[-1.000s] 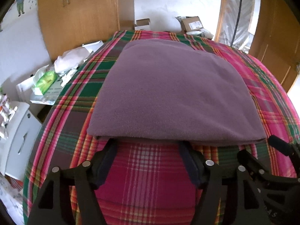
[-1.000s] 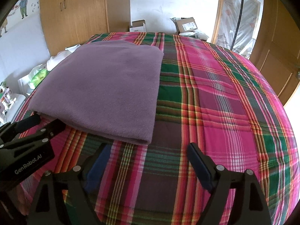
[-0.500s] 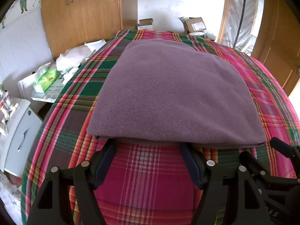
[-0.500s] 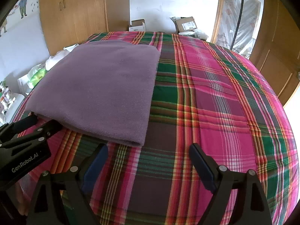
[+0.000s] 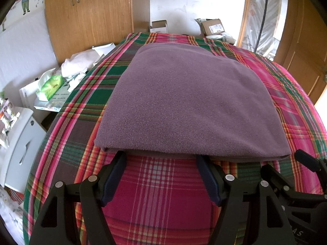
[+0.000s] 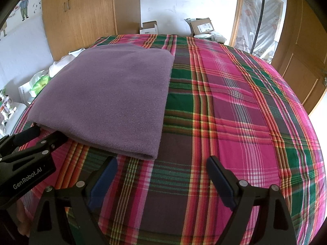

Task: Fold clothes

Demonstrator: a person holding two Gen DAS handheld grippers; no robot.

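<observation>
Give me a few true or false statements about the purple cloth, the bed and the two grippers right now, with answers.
1. The purple cloth lies folded flat on the plaid bedspread. True.
2. The right gripper is clamped on the cloth. False: its jaws stand open over bare bedspread, just short of the cloth's near corner.
3. The left gripper has open jaws at the cloth's near edge. True.
4. The cloth hangs off the foot of the bed. False: it rests wholly on top.
5. Cardboard boxes sit beyond the bed's far end. True.
</observation>
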